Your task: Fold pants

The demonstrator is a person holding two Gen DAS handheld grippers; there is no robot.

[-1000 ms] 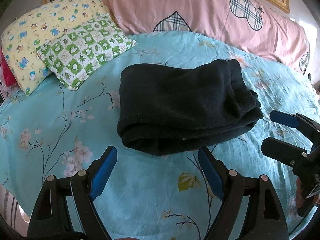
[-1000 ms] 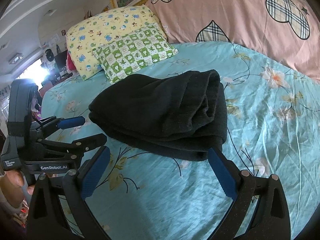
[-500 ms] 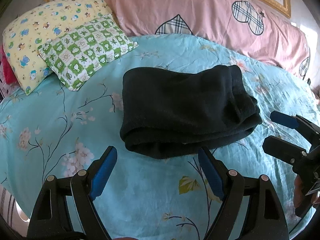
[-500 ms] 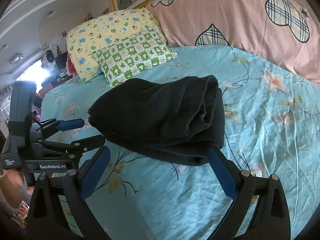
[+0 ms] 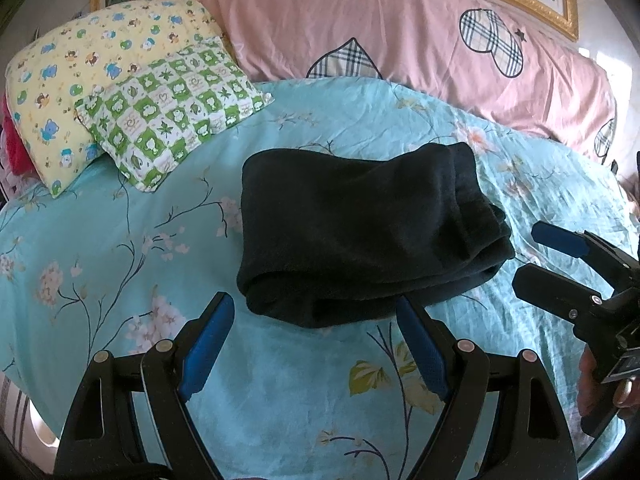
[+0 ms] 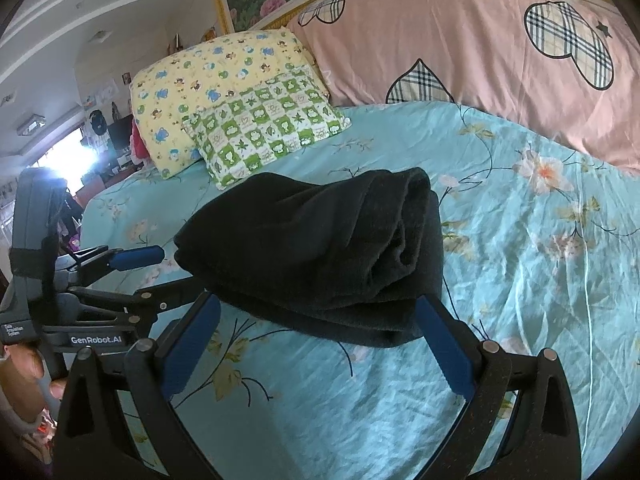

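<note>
The black pants (image 5: 360,232) lie folded in a thick bundle on the turquoise floral bedsheet (image 5: 120,264). They also show in the right wrist view (image 6: 320,252). My left gripper (image 5: 316,344) is open and empty, just in front of the bundle's near edge. My right gripper (image 6: 316,340) is open and empty, just short of the bundle's right end. In the left wrist view the right gripper (image 5: 560,256) shows at the right. In the right wrist view the left gripper (image 6: 156,272) shows at the left.
A green checked pillow (image 5: 168,108) leans on a yellow cartoon pillow (image 5: 80,80) at the back left. A long pink bolster with plaid hearts (image 5: 400,28) runs along the headboard. A room with a bright window (image 6: 68,152) lies beyond the bed's left side.
Both grippers have pulled back and risen slightly, so the pants sit a little farther off. The pants have not moved. Both grippers stay open.
</note>
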